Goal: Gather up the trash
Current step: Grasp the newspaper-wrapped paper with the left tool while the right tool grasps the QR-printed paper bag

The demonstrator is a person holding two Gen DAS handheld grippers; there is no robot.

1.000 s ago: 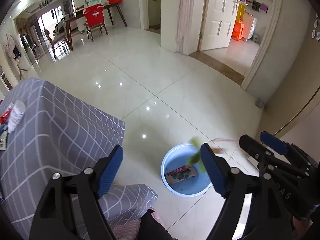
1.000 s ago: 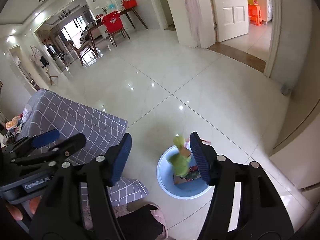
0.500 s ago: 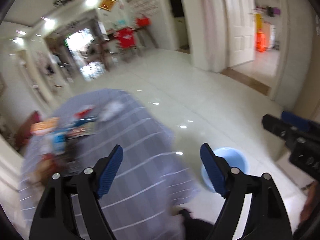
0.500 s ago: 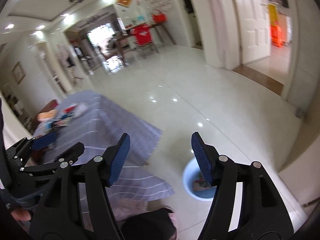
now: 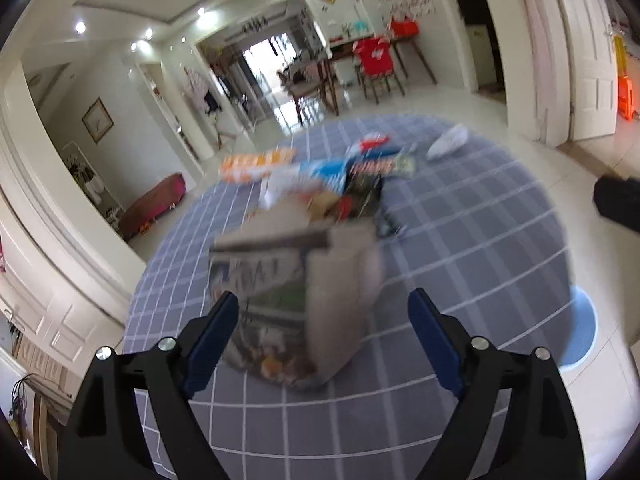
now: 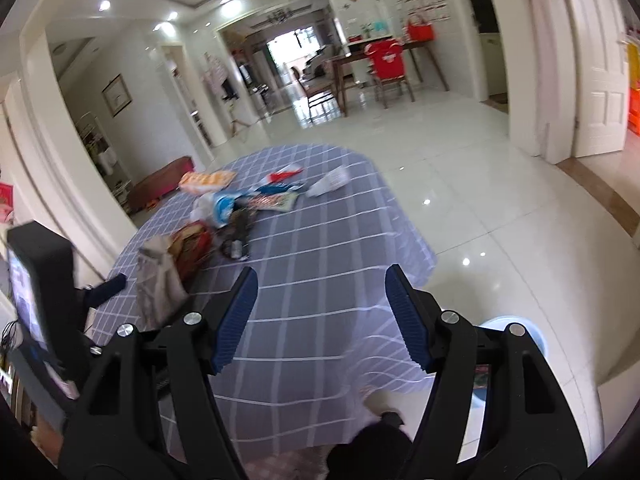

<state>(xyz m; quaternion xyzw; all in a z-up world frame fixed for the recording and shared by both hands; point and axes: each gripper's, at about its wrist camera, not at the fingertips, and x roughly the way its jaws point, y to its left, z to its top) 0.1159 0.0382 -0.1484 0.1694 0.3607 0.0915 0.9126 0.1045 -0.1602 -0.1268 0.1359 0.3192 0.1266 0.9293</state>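
**Both grippers empty, lining up on the litter**

The left gripper (image 5: 323, 334) is hanging with its fingers (image 5: 212, 332) released, having just been spreading wider; nothing is pressed between them, and a blurred carton (image 5: 296, 300) is standing just ahead, likely the next pick. The right gripper (image 6: 320, 316) is also gaping, holding nothing over bare cloth. Beyond the fingers, wrappers (image 6: 256, 200) are lying scattered on the checked desk (image 6: 340, 248). The blue basin (image 6: 532, 334) is waiting on the floor beside the right fingers, ready for drops.

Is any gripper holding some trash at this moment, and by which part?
No. The left gripper and the right gripper are both open and hold nothing.
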